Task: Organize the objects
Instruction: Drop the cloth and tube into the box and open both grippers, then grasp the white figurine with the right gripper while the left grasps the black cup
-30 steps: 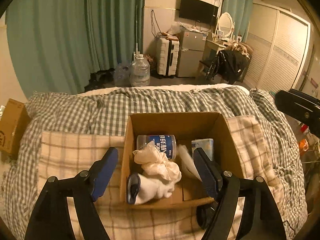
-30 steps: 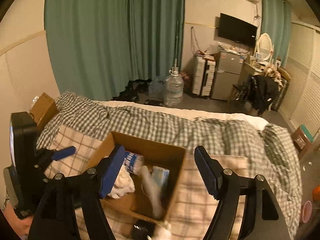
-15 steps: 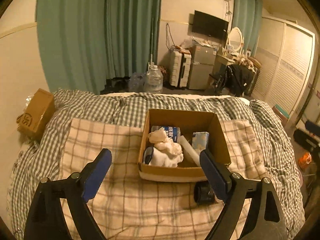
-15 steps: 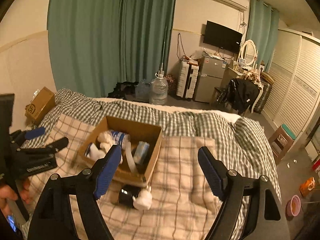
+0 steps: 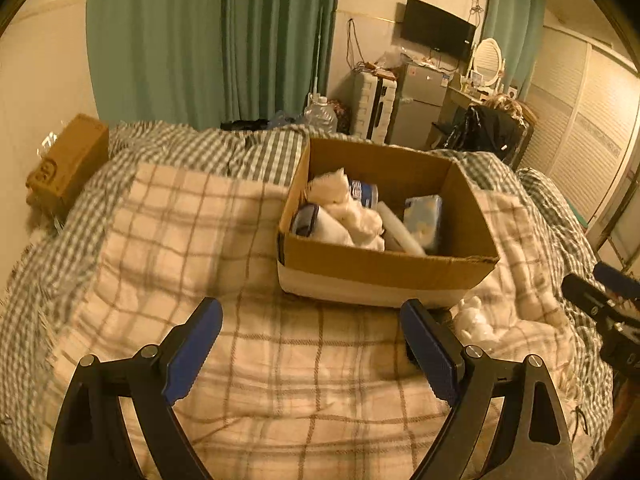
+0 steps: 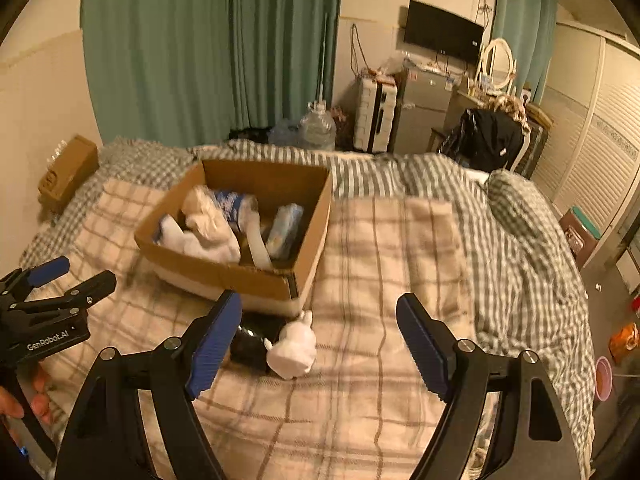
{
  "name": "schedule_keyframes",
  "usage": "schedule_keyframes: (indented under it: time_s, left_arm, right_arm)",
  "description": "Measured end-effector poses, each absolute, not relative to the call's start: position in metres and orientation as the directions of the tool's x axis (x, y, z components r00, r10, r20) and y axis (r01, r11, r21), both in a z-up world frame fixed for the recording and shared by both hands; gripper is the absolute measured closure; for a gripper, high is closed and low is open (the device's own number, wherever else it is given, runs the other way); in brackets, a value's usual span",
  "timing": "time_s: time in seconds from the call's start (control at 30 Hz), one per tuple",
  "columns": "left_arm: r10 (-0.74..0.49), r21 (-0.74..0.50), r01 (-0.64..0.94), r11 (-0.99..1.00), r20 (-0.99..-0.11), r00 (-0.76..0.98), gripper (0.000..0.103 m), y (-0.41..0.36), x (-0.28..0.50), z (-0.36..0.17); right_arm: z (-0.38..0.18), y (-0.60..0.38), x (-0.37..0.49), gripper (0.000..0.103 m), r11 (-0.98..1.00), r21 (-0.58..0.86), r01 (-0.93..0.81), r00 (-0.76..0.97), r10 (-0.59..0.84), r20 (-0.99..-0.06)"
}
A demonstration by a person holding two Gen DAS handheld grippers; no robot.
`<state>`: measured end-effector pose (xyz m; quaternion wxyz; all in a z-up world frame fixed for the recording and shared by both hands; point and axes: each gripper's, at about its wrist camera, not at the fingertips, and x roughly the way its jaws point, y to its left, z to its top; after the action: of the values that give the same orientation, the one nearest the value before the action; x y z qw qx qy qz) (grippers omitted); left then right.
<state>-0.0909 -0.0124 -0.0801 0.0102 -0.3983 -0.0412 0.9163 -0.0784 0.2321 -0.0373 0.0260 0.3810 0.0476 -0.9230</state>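
The light is dim, warm and yellow. Both fisheye views bend strongly and go black at the rim. The right view shows slight motion blur.

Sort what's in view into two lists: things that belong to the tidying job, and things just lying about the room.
Part of the job:
- cardboard box, already holding the white cloth, blue-labelled can and tissue pack
- white toy on the blanket
- black object beside it
- left tool, right tool, both open

Just lying about:
- water jug
- small brown box
- suitcase
- television
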Motion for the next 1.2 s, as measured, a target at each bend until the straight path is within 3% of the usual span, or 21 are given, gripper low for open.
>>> schedule_keyframes:
  time_s: [0.6,0.67,0.73,0.97,1.2]
  left_arm:
    - [0.027,-0.042,0.015,-0.999,-0.835,-0.549,0.010,0.007,-0.111,-0.155]
    - [0.024,-0.033,0.007,-0.999,-0.840,-0.542,0.010,0.010,-0.111,-0.157]
    - [0.020,-0.025,0.001,-1.000,-0.843,-0.538,0.010,0.013,-0.112,-0.158]
    - [0.047,-0.041,-0.022,-0.999,-0.843,-0.537,0.010,0.025,-0.113,-0.152]
    - [0.114,-0.091,-0.069,-0.993,-0.848,-0.518,0.010,0.056,-0.122,-0.150]
  right_arm:
    - [-0.158,0.219,-0.119,0.024,-0.989,-0.037,0.146,-0.498,-0.041,-0.866]
    - [-0.165,0.219,-0.124,0.030,-0.990,-0.027,0.139,-0.486,-0.044,-0.873]
    - [-0.172,0.222,-0.130,0.049,-0.992,-0.002,0.129,-0.465,-0.058,-0.884]
    - [-0.157,0.240,-0.119,0.051,-0.994,0.053,0.091,-0.510,-0.092,-0.855]
    - [-0.135,0.264,-0.107,0.051,-1.000,0.014,0.016,-0.571,-0.021,-0.821]
